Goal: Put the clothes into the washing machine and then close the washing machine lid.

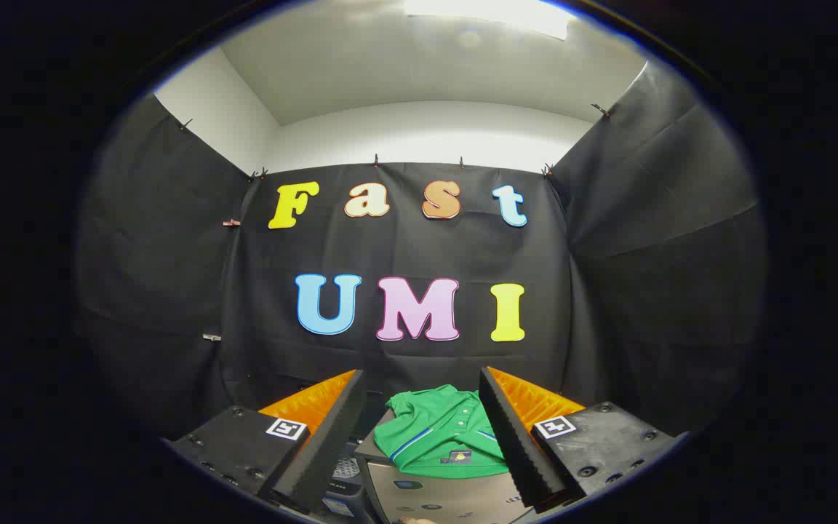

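Between the spread fingers of the tongs [419,437], gripper view: a folded green shirt [442,429] lies on the grey top of what appears to be the washing machine [448,498], just ahead of the fingertips. The tongs stand wide open and hold nothing, presumably aligned so the fingers can straddle the shirt. Pickup not yet begun; the lid's state cannot be told.

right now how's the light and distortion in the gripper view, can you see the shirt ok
Gripper view: a bright ceiling light glares overhead, the black cloth walls stay dim, fisheye bends the wall edges; the green shirt is sharp and well lit between the open gripper fingers, lying on a grey surface.
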A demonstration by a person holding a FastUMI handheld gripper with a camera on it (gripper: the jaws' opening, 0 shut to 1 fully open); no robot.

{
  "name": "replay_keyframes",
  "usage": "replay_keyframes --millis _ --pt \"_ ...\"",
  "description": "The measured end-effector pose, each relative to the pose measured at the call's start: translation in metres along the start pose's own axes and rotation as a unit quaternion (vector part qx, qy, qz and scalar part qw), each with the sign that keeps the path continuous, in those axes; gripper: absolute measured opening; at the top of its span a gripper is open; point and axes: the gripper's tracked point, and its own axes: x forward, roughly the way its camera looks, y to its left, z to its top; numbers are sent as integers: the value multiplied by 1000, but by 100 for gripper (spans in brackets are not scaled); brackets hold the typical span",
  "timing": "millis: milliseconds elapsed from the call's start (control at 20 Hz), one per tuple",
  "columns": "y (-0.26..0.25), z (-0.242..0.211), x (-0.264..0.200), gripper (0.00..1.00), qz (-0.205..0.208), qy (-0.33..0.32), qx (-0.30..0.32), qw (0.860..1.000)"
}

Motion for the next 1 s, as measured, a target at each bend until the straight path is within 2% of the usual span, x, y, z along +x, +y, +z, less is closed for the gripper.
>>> replay_keyframes --millis 1000 --pt "-8 -8 16 97 -21 10 -7 1000"
